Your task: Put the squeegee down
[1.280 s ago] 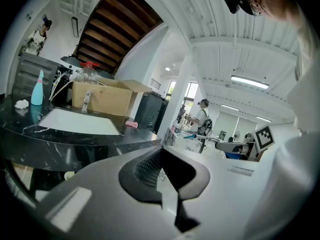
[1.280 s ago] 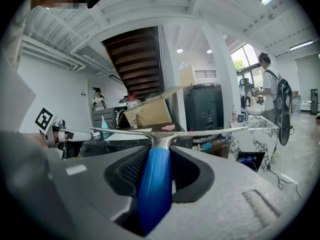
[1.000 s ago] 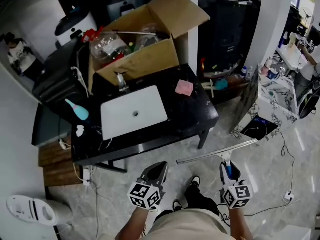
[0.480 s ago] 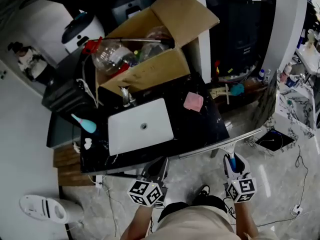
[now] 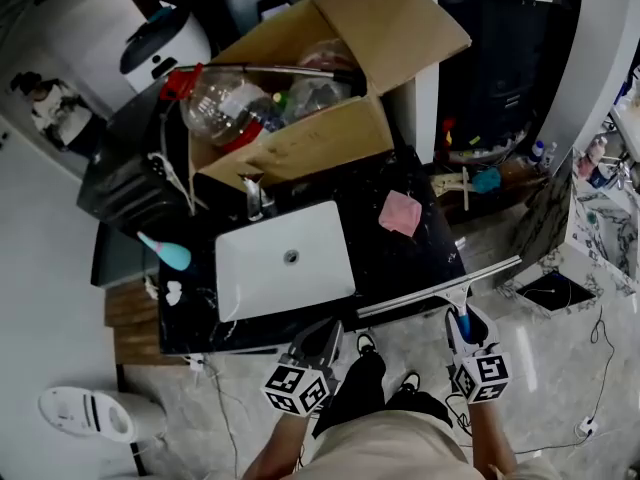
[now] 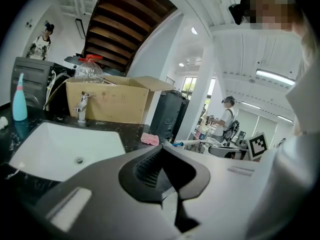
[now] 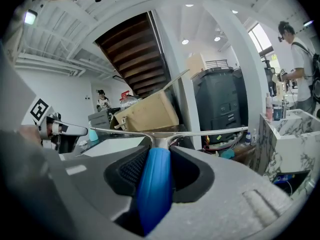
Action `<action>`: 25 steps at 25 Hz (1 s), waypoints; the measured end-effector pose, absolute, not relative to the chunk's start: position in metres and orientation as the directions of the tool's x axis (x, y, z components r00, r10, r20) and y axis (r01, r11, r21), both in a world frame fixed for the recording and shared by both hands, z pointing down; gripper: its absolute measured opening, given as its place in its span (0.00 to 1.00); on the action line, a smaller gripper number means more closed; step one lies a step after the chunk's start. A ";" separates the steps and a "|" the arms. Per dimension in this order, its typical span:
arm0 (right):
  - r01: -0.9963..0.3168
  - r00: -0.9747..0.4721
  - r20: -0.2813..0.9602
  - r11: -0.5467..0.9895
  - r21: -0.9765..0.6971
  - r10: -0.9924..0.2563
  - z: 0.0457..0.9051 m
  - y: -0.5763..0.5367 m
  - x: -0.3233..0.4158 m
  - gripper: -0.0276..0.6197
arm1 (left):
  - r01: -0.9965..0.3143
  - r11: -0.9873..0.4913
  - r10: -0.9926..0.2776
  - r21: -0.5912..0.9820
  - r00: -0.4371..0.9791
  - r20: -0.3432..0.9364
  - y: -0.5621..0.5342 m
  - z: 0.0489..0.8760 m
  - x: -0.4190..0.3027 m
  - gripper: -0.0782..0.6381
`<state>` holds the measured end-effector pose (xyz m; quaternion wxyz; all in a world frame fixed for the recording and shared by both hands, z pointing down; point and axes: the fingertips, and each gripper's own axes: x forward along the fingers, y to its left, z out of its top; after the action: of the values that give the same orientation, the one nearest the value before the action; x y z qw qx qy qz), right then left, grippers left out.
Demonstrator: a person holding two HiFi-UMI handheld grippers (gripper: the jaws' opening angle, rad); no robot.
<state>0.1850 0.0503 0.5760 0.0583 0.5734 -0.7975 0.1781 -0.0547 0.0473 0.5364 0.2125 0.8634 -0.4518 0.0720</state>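
My right fingers [image 7: 120, 170] pinch the squeegee [image 5: 437, 291] by its blue handle, blade at the desk [image 5: 400, 258] edge; left fingers [image 6: 145, 165] pressed together (empty). I should lay it flat on bare desk before letting go.

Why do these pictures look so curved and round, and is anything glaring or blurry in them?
Head view: sharp but bowed like a fisheye, the white sink brightest against the dark counter. Left gripper view: round black border, a glaring ceiling light, a mosaic patch added over a face. Right gripper view: same round frame; the squeegee, so close, looks soft.
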 end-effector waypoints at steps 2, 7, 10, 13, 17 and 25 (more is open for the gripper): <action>-0.943 -0.314 0.307 0.257 -0.213 -0.898 0.575 0.038 0.184 0.24 | -0.799 -0.518 -0.737 0.307 0.598 0.315 0.026 0.540 -0.053 0.13; -0.961 -0.257 0.307 0.207 -0.186 -0.917 0.555 0.000 0.186 0.24 | -0.762 -0.587 -0.722 0.271 0.645 0.249 -0.033 0.517 -0.053 0.13; -0.967 -0.243 0.296 0.205 -0.153 -0.924 0.542 -0.030 0.181 0.24 | -0.745 -0.610 -0.716 0.271 0.664 0.214 -0.068 0.508 -0.059 0.13; -0.972 -0.222 0.292 0.189 -0.136 -0.930 0.532 -0.056 0.180 0.24 | -0.726 -0.622 -0.702 0.293 0.683 0.202 -0.087 0.507 -0.064 0.13; -0.980 -0.197 0.300 0.177 -0.095 -0.933 0.527 -0.090 0.175 0.24 | -0.707 -0.636 -0.684 0.310 0.702 0.196 -0.106 0.510 -0.072 0.13; -0.964 -0.260 0.338 0.263 -0.036 -0.905 0.535 -0.165 0.155 0.24 | -0.743 -0.587 -0.719 0.322 0.661 0.214 -0.133 0.514 -0.092 0.13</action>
<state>0.1554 -0.1646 0.5346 0.1257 0.5952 -0.7848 0.1183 -0.0921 -0.1335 0.5140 0.1948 0.8902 -0.4107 0.0301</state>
